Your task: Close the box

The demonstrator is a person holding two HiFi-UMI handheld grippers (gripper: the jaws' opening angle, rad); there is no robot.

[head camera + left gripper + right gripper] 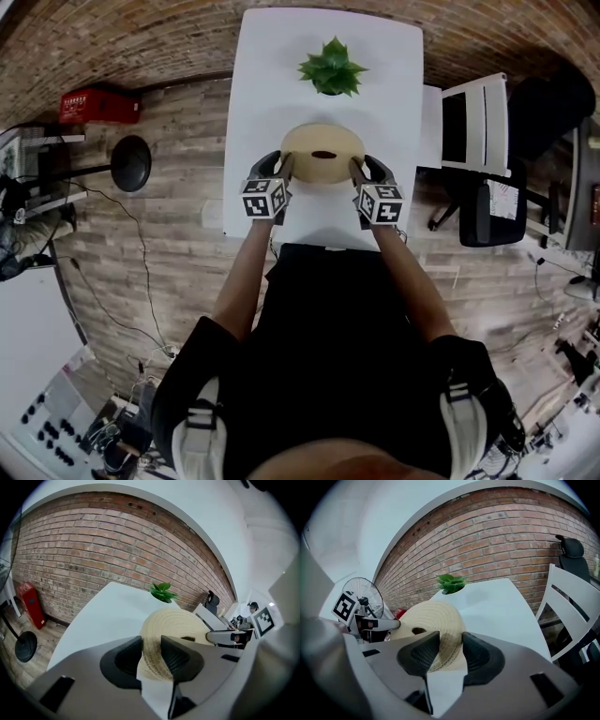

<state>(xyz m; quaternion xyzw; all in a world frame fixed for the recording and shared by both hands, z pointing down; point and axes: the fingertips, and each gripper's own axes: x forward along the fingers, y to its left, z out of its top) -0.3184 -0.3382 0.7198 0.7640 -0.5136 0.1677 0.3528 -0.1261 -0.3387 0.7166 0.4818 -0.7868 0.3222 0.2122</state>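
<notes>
A round woven straw lid (322, 153) with a dark oval hole in its top sits near the front of the white table (281, 56). I cannot make out a box body beneath it. My left gripper (284, 167) is shut on the lid's left rim, and in the left gripper view the lid (176, 623) fills the gap between that gripper's (151, 651) pads. The right gripper (358, 169) is shut on the right rim. In the right gripper view its (451, 651) pads pinch the lid's (431, 618) woven edge.
A green potted plant (331, 67) stands on the table just behind the lid. A white slatted chair (478, 117) and a black office chair (497, 206) are at the right. A black stool (131, 162) and a red case (98, 105) are on the floor at the left.
</notes>
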